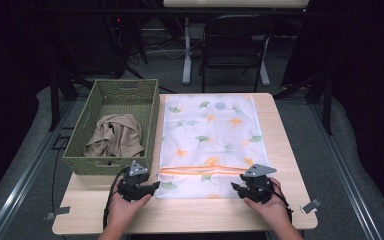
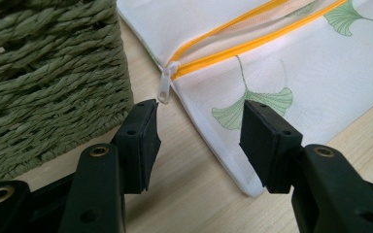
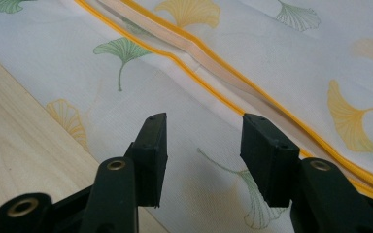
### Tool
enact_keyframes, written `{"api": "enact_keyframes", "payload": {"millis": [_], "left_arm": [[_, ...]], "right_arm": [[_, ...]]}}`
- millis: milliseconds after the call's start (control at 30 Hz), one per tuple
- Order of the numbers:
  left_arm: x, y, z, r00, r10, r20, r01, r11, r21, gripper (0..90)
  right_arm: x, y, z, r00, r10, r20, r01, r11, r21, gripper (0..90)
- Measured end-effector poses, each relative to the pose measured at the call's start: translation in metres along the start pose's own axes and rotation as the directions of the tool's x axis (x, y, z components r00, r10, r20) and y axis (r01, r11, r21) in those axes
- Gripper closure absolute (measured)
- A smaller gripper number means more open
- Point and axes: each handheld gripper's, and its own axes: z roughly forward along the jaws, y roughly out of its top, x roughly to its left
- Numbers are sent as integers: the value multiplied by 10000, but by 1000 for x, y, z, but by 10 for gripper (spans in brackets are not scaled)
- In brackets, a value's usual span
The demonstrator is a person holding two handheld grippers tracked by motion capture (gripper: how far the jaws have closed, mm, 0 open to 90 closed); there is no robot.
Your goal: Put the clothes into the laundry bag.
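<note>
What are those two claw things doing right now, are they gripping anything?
Left gripper: open, holding nothing, its jaws just short of the zipper pull.
Right gripper: open, holding nothing, poised over the laundry bag.

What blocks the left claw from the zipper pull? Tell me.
Nothing visible does. The left claw stands open just short of the white zipper pull at the laundry bag's corner; bare table lies between. The woven basket sits beside, not across.
</note>
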Motion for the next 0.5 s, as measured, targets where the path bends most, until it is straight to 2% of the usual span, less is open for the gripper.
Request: {"api": "enact_keyframes", "payload": {"millis": [100, 300, 500], "left_arm": [[0, 3, 0, 10000, -14, 30, 14, 10000, -88, 484], [0, 4, 0, 9997, -191, 121, 193, 9996, -199, 486], [-2, 4, -2, 9994, -290, 200, 293, 9994, -166, 474]], "right_arm": [[-1, 2, 0, 9997, -195, 122, 195, 9998, -27, 519], [-3, 1, -5, 9996, 136, 234, -128, 9994, -311, 507], [-8, 2, -4, 9993, 295, 250, -290, 9994, -211, 497]]}}
